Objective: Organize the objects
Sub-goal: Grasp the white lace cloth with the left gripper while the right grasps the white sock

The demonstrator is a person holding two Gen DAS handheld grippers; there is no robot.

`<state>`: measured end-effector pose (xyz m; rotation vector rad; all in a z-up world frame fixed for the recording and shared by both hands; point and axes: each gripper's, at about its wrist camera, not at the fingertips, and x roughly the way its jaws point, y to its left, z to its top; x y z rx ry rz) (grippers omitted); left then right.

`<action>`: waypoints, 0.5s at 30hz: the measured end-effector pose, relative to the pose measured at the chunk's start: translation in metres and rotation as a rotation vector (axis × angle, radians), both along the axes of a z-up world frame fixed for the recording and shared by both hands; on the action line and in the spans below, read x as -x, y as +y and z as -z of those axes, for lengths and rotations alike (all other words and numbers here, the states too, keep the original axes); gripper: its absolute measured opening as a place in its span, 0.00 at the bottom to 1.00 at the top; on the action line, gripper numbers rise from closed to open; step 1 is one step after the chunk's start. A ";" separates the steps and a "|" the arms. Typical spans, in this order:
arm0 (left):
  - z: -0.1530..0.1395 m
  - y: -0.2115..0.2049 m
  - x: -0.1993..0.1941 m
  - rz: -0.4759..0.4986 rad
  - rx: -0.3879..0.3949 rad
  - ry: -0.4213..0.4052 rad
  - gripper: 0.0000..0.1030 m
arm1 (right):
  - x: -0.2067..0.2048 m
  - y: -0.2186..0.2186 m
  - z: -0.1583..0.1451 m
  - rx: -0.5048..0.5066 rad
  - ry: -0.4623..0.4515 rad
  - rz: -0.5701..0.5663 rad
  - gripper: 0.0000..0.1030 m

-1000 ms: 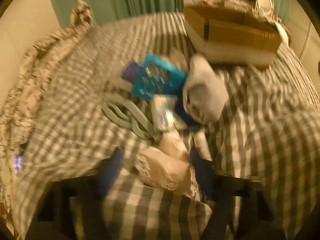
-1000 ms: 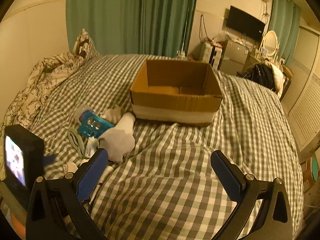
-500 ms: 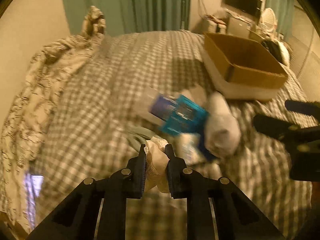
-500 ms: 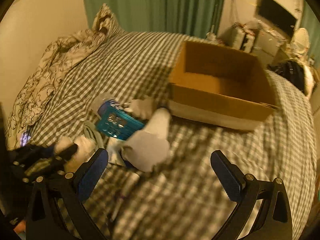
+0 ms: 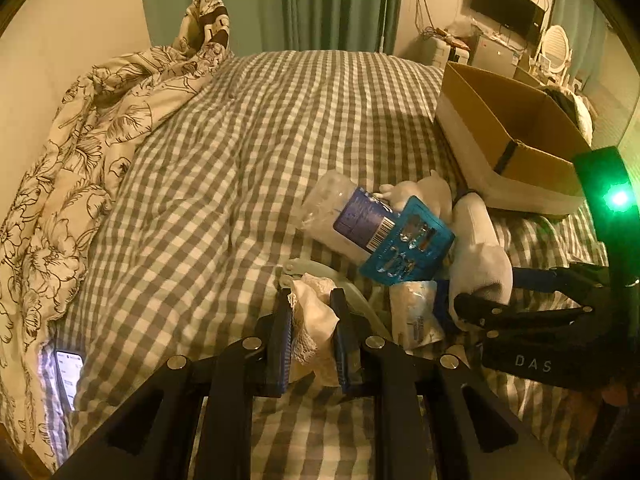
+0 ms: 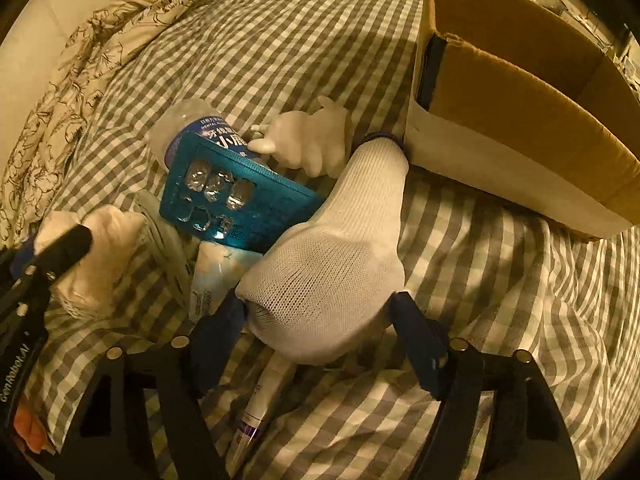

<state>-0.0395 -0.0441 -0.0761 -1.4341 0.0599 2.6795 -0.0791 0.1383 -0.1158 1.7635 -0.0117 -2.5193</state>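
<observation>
My left gripper (image 5: 311,322) is shut on a cream lace cloth (image 5: 310,320), held just above the checked bed; the cloth also shows in the right wrist view (image 6: 96,256). My right gripper (image 6: 320,322) is open with its fingers on either side of a white knit sock (image 6: 332,256), not closed on it. The sock also shows in the left wrist view (image 5: 482,256). Beside it lie a teal blister pack (image 6: 232,200), a clear bag with a blue label (image 5: 352,216), a white glove (image 6: 312,144) and a small white packet (image 6: 212,276).
An open cardboard box (image 6: 516,92) stands on the bed at the right, also in the left wrist view (image 5: 508,136). A floral duvet (image 5: 80,152) lies along the left. A lit phone (image 5: 68,372) lies at the bed's left edge. A tube (image 6: 256,412) lies under my right gripper.
My left gripper closed on the lace cloth and lifted it. My right gripper moved down and left, and its open fingers now straddle the white sock.
</observation>
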 end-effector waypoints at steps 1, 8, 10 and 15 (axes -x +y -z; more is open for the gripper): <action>0.000 0.000 -0.001 0.002 0.001 0.002 0.17 | -0.002 0.002 -0.002 0.009 0.005 0.006 0.64; -0.019 -0.001 -0.013 0.013 -0.029 0.030 0.17 | -0.017 0.006 -0.028 0.024 0.066 0.018 0.53; -0.030 0.000 -0.016 0.019 -0.039 0.048 0.17 | -0.025 0.006 -0.043 0.035 0.100 0.018 0.52; -0.067 0.011 -0.020 0.060 -0.080 0.107 0.17 | -0.045 0.010 -0.095 0.036 0.220 0.011 0.51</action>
